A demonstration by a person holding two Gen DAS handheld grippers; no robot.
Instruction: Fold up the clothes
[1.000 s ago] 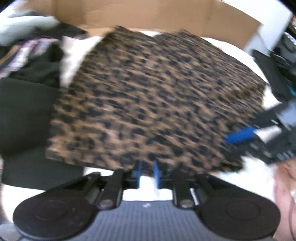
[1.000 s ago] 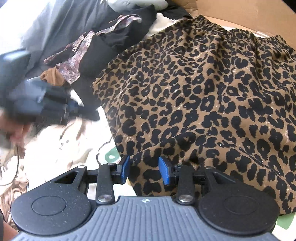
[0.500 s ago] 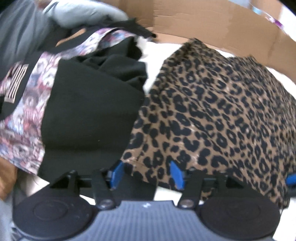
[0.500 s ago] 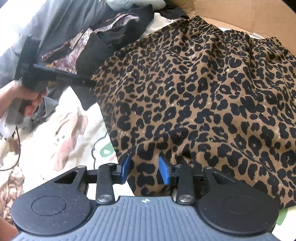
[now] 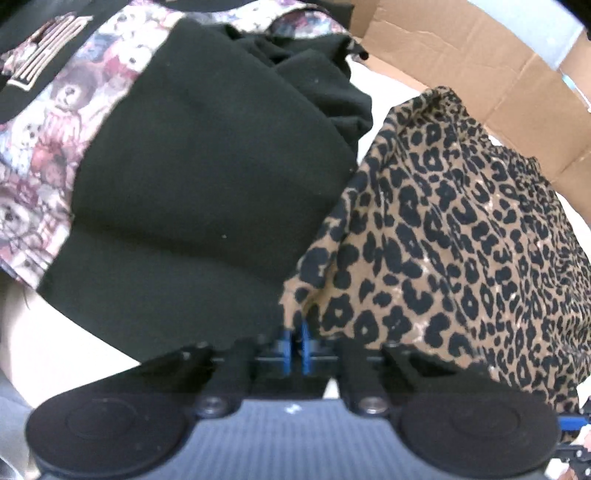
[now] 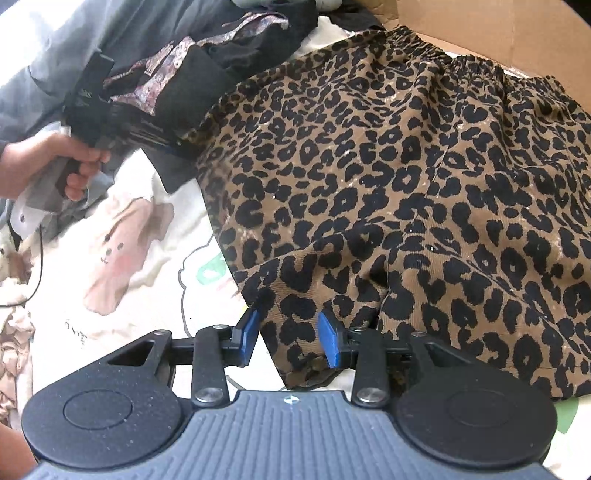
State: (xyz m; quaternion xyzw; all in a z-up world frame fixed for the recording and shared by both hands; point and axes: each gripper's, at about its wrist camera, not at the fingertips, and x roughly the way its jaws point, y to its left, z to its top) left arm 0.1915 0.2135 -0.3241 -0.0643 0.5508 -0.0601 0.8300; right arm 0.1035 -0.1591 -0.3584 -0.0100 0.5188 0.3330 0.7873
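Note:
A leopard-print skirt lies spread on a printed sheet, its elastic waistband at the far side. My left gripper is shut on the near-left corner of the skirt, with a tip of fabric pinched between the blue pads. In the right wrist view the left gripper, held by a hand, meets the skirt's left edge. My right gripper stands part open, astride the skirt's near corner. The cloth lies flat between its pads and does not look pinched.
A black garment with a teddy-bear print panel lies heaped directly left of the skirt. A cardboard wall stands behind the skirt. The cartoon-print sheet shows at the near left. Grey clothing is piled at the far left.
My left gripper swept left across the skirt to its left corner, opened wide on the way, then closed on the cloth there. My right gripper stayed put over the near corner.

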